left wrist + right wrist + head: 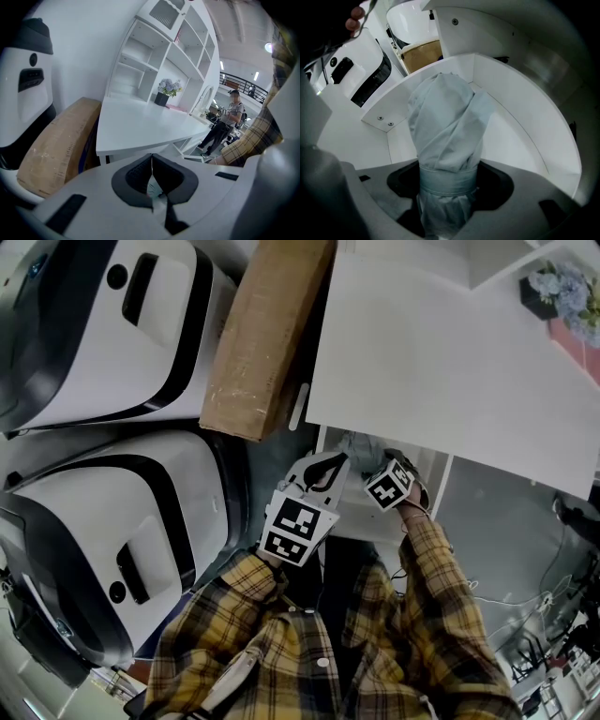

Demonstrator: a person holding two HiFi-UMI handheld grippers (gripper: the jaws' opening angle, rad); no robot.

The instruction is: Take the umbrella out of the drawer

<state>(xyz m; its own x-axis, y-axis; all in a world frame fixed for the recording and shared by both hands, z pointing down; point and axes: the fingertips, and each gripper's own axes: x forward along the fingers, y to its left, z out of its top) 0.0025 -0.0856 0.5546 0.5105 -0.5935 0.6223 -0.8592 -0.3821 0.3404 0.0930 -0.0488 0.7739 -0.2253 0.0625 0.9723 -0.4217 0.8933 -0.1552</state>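
Observation:
The umbrella (445, 126) is a folded pale grey-blue bundle with a strap round it, standing up inside the white drawer (513, 110). My right gripper (447, 180) points steeply down into the drawer, and its dark pads sit against both sides of the strapped part. In the head view the umbrella (359, 446) shows as a pale patch just beyond the right gripper (377, 465), in the open drawer (433, 471) under the desk. My left gripper (151, 161) is shut with its pads touching and holds nothing; it hangs by the drawer's left corner (323, 472).
A white desk (441, 362) overhangs the drawer. A long cardboard box (267, 334) leans at its left, beside two large white machines (103, 540). In the left gripper view a shelf unit (154, 56) holds a flower pot (168, 91); a person (225, 124) stands beyond.

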